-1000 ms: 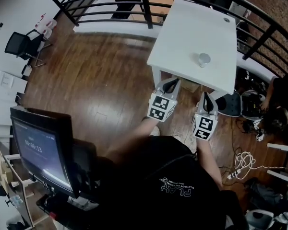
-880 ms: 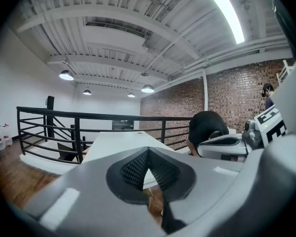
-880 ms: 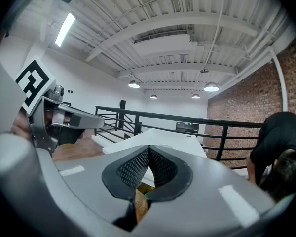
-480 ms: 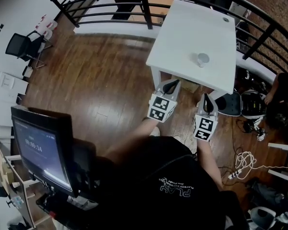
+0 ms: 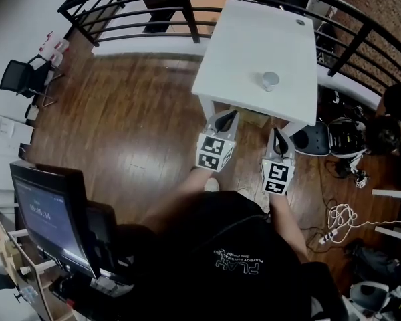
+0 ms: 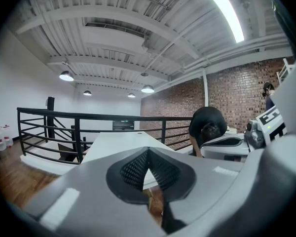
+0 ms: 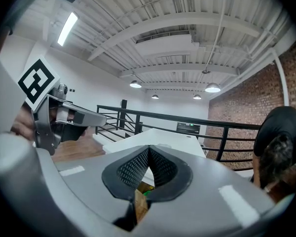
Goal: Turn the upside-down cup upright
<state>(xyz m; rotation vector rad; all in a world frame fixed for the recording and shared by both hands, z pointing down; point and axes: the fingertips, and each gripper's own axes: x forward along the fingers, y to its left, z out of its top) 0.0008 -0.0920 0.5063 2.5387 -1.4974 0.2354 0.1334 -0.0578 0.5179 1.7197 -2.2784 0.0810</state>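
Observation:
A small pale cup [image 5: 271, 80] stands upside down on the white table [image 5: 254, 45], toward its near right side. My left gripper [image 5: 226, 117] hangs in front of the table's near edge, its jaws shut with nothing between them. To its right my right gripper [image 5: 275, 136] is held the same way, shut and empty, a little nearer to me. Both point at the table from short of it, well apart from the cup. In the left gripper view the left gripper [image 6: 148, 151] shows closed pads, and the right gripper [image 7: 149, 150] does too in its own view.
A black railing [image 5: 147, 9] curves behind and to the right of the table. A monitor [image 5: 50, 212] stands at lower left, a black chair [image 5: 23, 77] at far left. Cables [image 5: 341, 223] lie on the wood floor at right, where a person [image 5: 391, 122] bends down.
The head view has shifted slightly, so the table and both grippers sit a little further left in the picture. The grippers keep their places relative to the table.

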